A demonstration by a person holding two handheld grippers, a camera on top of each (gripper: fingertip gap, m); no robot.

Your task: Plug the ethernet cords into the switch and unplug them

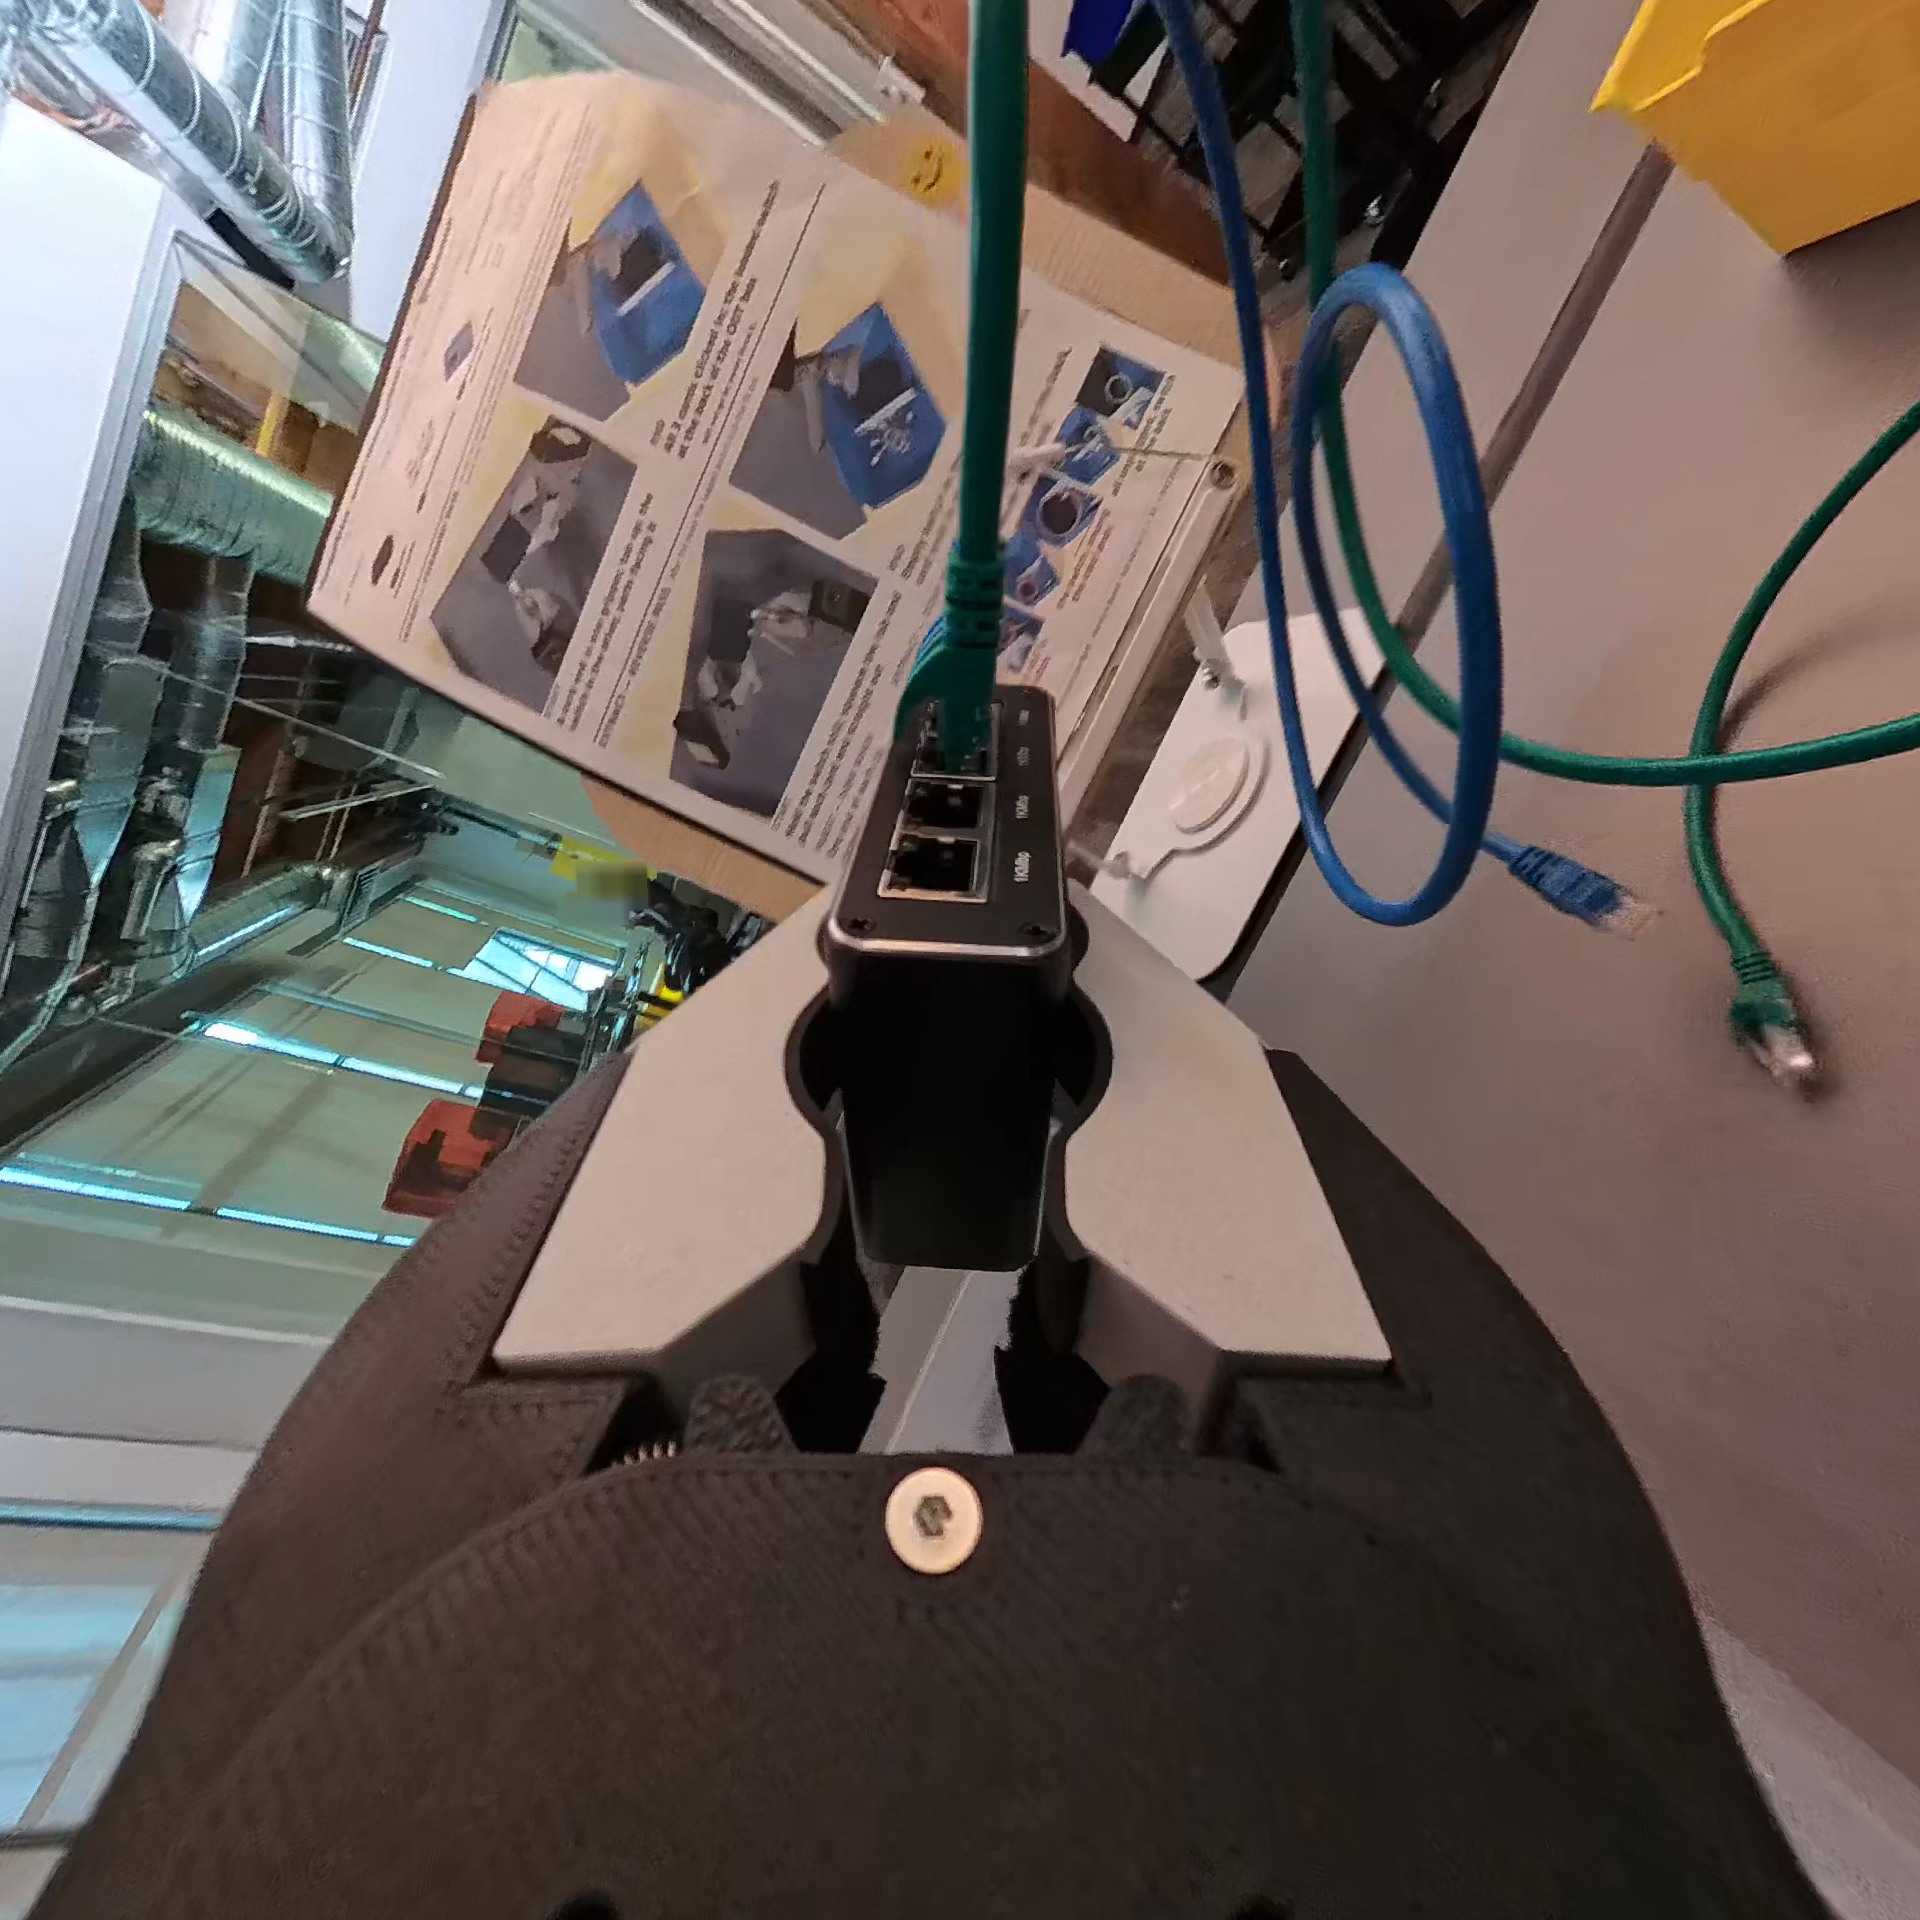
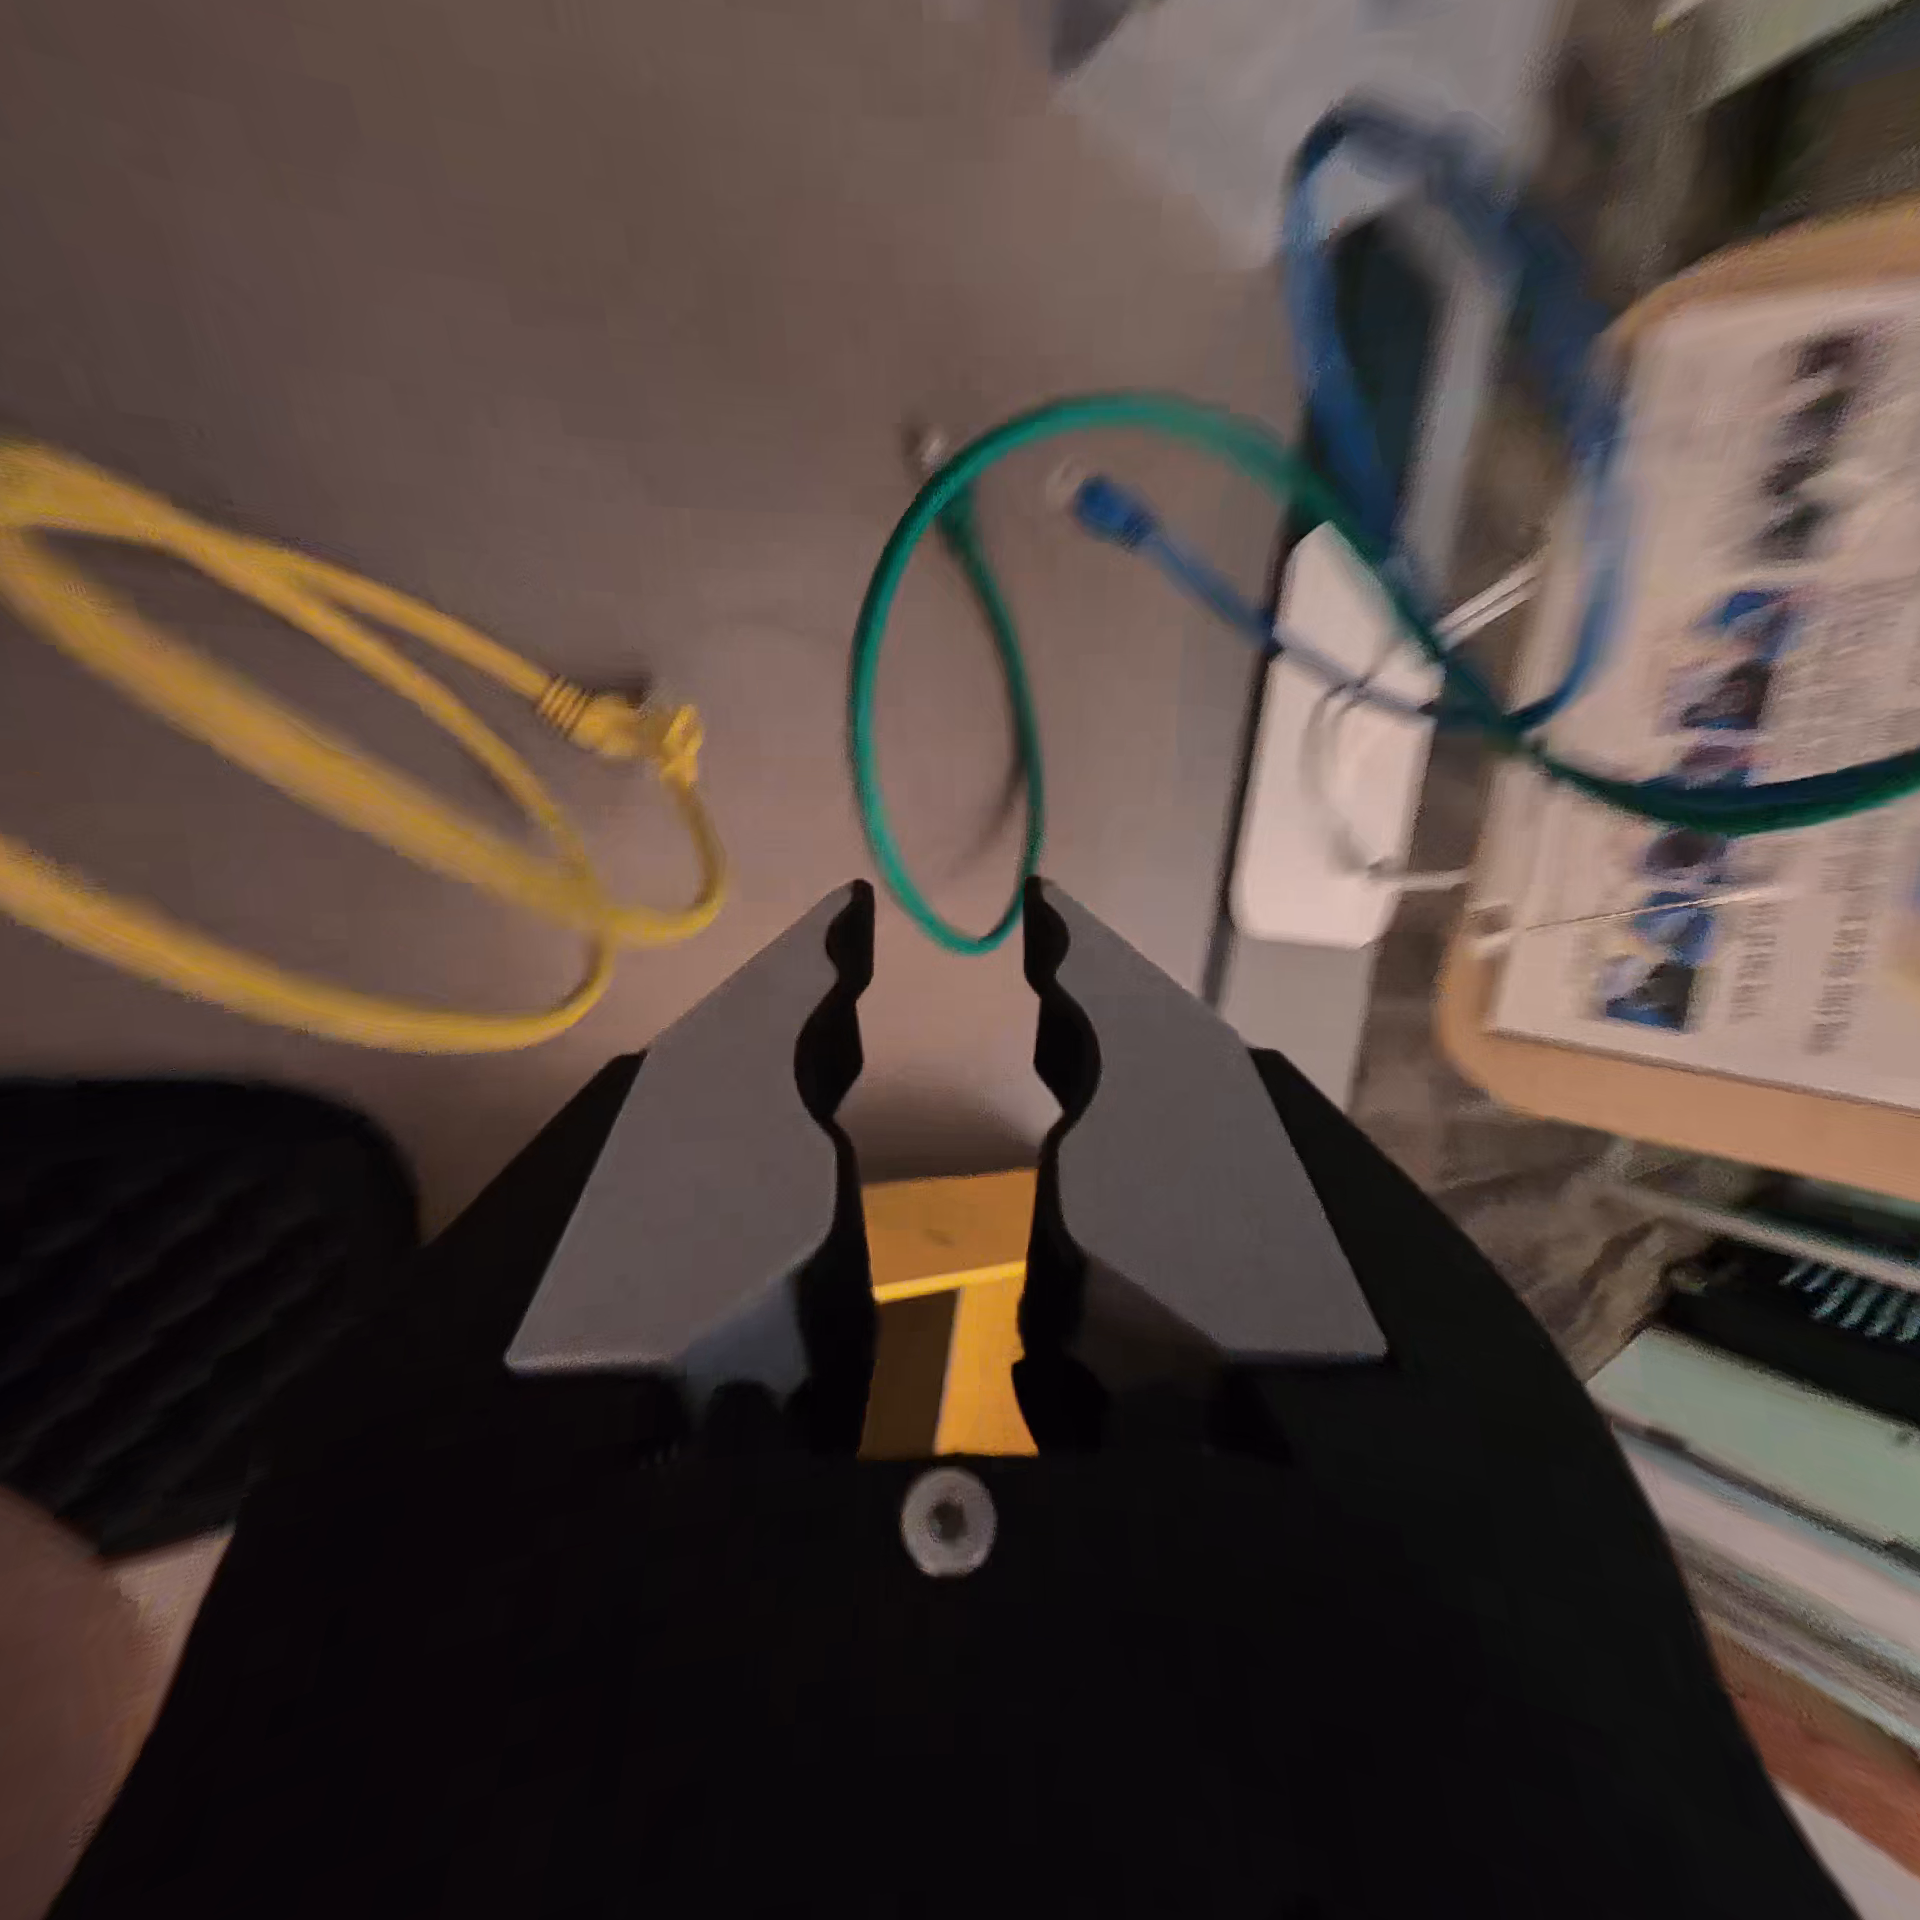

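My left gripper (image 1: 948, 935) is shut on the black switch (image 1: 940, 1101) and holds it up off the grey table (image 1: 1558, 1299), ports in view. A green cord (image 1: 982, 343) is plugged into a far port; its other plug (image 1: 1771, 1034) lies loose on the table. A blue cord (image 1: 1392, 592) loops beside it, with a loose plug (image 1: 1569, 888). My right gripper (image 2: 948, 904) is open and holds nothing. The green cord's loop (image 2: 868, 675) dips between its tips. A yellow cord (image 2: 312, 644) with a loose plug (image 2: 613, 717) lies to the left. The right wrist view is blurred.
A picture sheet on a cardboard board (image 1: 727, 468) stands behind the switch; it also shows in the right wrist view (image 2: 1766, 675). A white plate (image 1: 1226, 790) sits at the table's back. A yellow bin (image 1: 1787, 104) stands far right. A black object (image 2: 156, 1247) lies lower left.
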